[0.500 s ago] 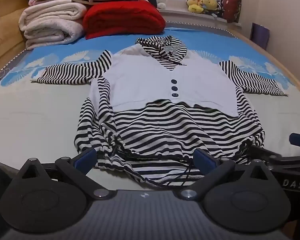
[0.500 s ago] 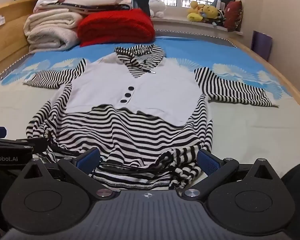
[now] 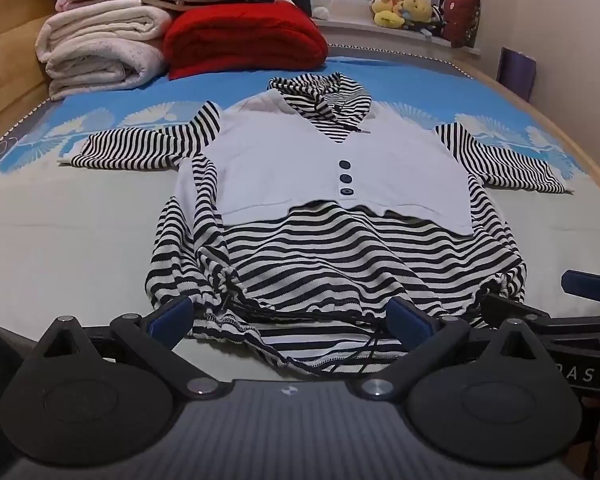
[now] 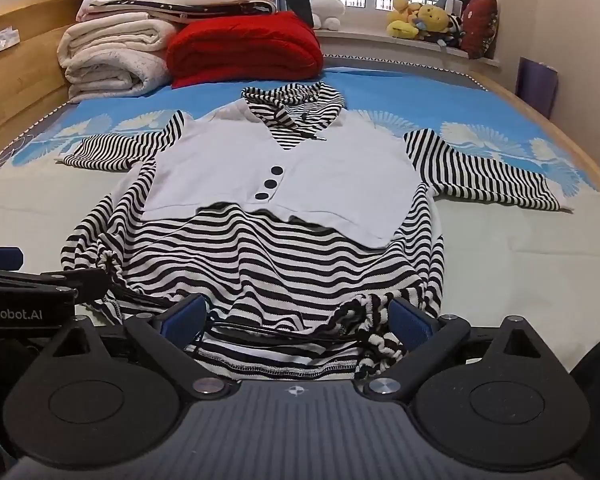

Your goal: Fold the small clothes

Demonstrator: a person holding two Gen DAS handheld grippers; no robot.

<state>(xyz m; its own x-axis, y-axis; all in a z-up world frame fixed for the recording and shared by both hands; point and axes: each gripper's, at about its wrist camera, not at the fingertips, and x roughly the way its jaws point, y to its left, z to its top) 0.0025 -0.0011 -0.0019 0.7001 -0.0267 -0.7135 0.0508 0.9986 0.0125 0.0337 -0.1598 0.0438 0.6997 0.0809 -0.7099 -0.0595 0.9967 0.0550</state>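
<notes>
**A:** ok so where's the top rn?

**B:** striped top (image 3: 332, 248) is laid flat on the bed (image 3: 60, 240), front up, sleeves spread out to both sides, hood end pointing at the far end of the bed. White vest panel w/ 3 dark buttons (image 3: 344, 178) over the chest, black+white stripes everywhere else. Hem w/ its dark drawstring is bunched at the near edge, right by both tools.

**A:** tools clamped on anything?

**B:** nope. left tool (image 3: 292, 320) has its blue fingers wide apart, hem + drawstring sit between them but the pads aren't pressing on the cloth afaict. right tool (image 4: 296, 318) same deal, spread wide, w/ a scrunched-up bit of striped hem just beside its right-hand finger (image 4: 410, 318). Both angled down at the bed.

**A:** any text readable?

**B:** yeah, in the right wrist view the left tool's body shows at the left edge w/ white lettering "enRobot.AI" (image 4: 10, 314), start of the word is cut off. In the left wrist view the right tool pokes in at the right edge w/ letters that look like "RAS" (image 3: 578, 374), partly cut too. No label on the top that i can read.

**A:** bg stuff?

**B:** folded cream blankets (image 3: 100, 52) and a red blanket (image 3: 244, 38) at the far end, plush toys (image 3: 404, 10) on the window ledge.
</notes>
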